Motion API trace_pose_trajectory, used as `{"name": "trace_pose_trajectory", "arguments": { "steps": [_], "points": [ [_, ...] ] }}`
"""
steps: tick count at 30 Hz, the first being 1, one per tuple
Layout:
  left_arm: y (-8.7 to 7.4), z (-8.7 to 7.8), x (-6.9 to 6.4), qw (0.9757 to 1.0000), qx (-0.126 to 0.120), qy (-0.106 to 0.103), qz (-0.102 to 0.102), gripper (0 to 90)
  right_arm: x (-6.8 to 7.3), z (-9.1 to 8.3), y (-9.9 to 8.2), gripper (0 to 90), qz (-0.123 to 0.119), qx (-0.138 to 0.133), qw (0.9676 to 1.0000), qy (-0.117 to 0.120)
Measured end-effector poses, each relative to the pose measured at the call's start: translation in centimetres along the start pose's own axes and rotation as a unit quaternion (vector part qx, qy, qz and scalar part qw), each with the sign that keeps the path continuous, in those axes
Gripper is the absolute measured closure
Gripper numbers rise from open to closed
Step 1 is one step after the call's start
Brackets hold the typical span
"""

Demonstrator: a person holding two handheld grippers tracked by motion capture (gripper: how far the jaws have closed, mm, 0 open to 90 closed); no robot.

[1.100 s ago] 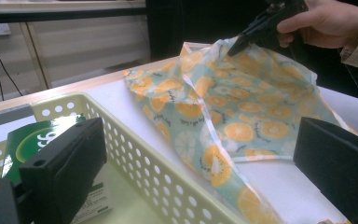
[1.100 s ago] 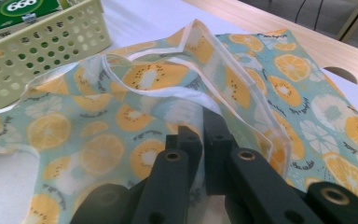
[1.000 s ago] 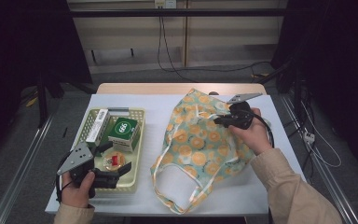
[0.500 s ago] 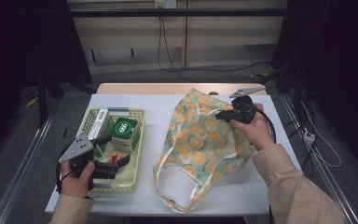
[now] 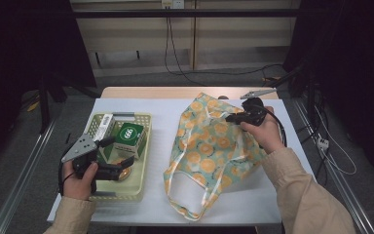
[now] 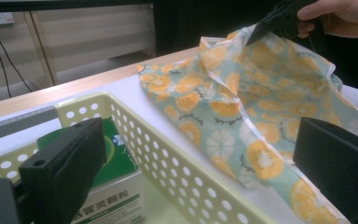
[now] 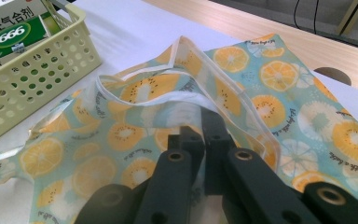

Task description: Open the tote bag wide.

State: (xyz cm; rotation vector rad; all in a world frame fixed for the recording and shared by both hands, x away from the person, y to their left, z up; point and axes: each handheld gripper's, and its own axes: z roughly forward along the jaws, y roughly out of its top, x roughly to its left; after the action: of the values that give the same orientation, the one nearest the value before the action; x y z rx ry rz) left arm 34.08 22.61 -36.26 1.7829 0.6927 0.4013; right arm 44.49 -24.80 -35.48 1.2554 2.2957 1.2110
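Bag [image 5: 209, 151] lies on the counter [image 5: 151, 200], its upper edge pinched in the right tool [image 5: 237, 117], jaws pressed together on fabric. Left tool [image 5: 116, 157], jaws spread, holds nothing above the basket [image 5: 143, 161] and green box [image 5: 129, 136]. Advice: lift the edge steadily to keep the mouth open. White covering over wood; dark room, cables behind.

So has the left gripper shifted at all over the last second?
Yes. The left gripper has crept toward the far end of the yellow basket, closer to the green box, jaws open above the basket.
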Motion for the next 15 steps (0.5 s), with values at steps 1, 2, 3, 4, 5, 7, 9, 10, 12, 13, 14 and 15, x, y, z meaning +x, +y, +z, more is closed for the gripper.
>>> {"name": "trace_pose_trajectory", "arguments": {
  "steps": [1, 2, 3, 4, 5, 7, 9, 10, 12, 13, 14, 15],
  "points": [
    [0.0, 0.0, 0.2, 1.0000, 0.001, 0.002, 0.000, 2.4, 0.0, 0.0, 0.1, 89.8, -0.001, 0.000, 1.0000, 0.001],
    [0.0, 0.1, 0.3, 1.0000, 0.002, 0.003, 0.000, 2.4, 0.1, 0.0, 0.2, 89.8, -0.002, 0.000, 1.0000, 0.001],
    [0.0, 0.1, 0.5, 1.0000, 0.002, 0.002, -0.001, 2.4, 0.1, 0.0, 0.3, 89.7, -0.003, 0.000, 1.0000, 0.001],
    [0.0, 0.2, 0.6, 1.0000, 0.003, 0.002, 0.000, 2.4, 0.2, 0.0, 0.5, 89.8, -0.005, -0.001, 1.0000, 0.002],
    [0.0, 0.3, 0.7, 1.0000, 0.002, 0.003, 0.000, 2.4, 0.3, 0.0, 0.6, 89.7, -0.008, -0.001, 1.0000, 0.001],
    [0.0, 0.5, 0.9, 1.0000, 0.006, 0.001, 0.004, 2.4, 0.4, -0.1, 0.7, 89.7, -0.009, -0.001, 1.0000, 0.001],
    [0.0, 0.7, 1.1, 1.0000, 0.008, 0.000, 0.003, 2.4, 0.5, -0.2, 0.8, 89.8, -0.011, -0.002, 0.9999, 0.001],
    [0.0, 0.8, 1.3, 0.9999, 0.011, -0.002, 0.004, 2.4, 0.6, -0.3, 0.8, 89.7, -0.012, -0.002, 0.9999, 0.000],
    [-0.1, 0.9, 1.5, 0.9999, 0.016, 0.000, 0.006, 2.5, 0.6, -0.4, 0.8, 89.8, -0.011, -0.003, 0.9999, -0.001],
    [-0.1, 1.0, 1.7, 0.9998, 0.019, 0.001, 0.007, 2.5, 0.5, -0.5, 0.8, 89.8, -0.011, -0.004, 0.9999, -0.002],
    [-0.2, 1.1, 1.8, 0.9998, 0.020, 0.002, 0.010, 2.5, 0.6, -0.5, 0.8, 89.8, -0.009, -0.004, 0.9999, -0.002],
    [-0.2, 1.2, 2.0, 0.9997, 0.022, 0.004, 0.009, 2.5, 0.6, -0.6, 0.8, 89.8, -0.010, -0.005, 0.9999, -0.003]
  ]
}}
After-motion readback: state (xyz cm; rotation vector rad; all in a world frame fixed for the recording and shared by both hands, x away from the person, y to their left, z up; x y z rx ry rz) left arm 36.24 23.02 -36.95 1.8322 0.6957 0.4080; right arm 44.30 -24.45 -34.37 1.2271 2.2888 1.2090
